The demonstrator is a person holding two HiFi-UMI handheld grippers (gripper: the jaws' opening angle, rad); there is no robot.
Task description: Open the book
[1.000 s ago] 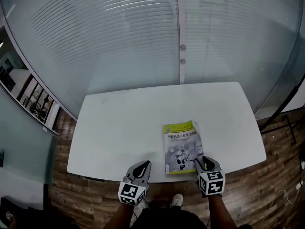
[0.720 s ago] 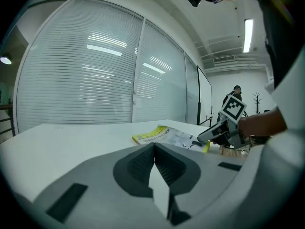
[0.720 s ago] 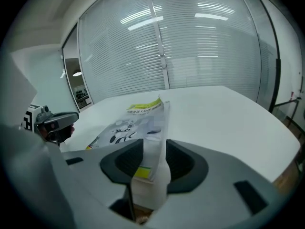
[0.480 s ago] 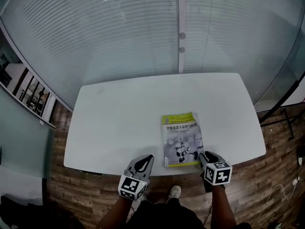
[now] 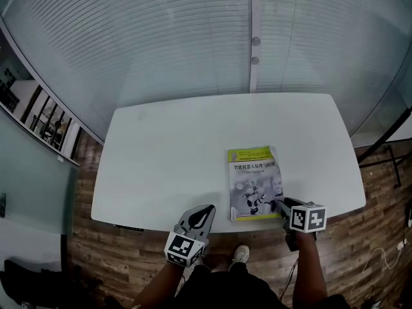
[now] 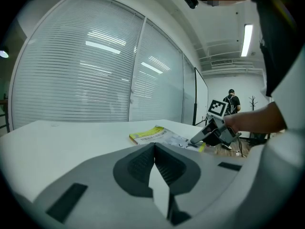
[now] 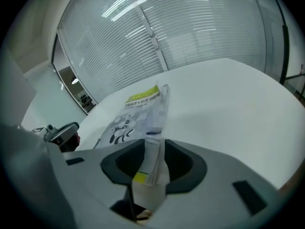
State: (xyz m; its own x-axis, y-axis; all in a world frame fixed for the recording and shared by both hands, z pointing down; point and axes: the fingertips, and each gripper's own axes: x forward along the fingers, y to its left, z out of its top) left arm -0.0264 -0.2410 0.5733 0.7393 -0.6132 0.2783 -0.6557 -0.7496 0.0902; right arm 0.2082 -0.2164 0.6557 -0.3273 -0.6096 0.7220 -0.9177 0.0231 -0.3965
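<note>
head steeply down — all share book

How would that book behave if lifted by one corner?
The book looks like a thin paperback, so it would probably sag. Its cover on the smooth table may slide when pushed. Lying flat, it shouldn't tip.

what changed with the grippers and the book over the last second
The right gripper eased lower onto the book's near right corner, which now sits between its jaws, just opened wider. Left gripper stayed put, shut; book still closed.
</note>
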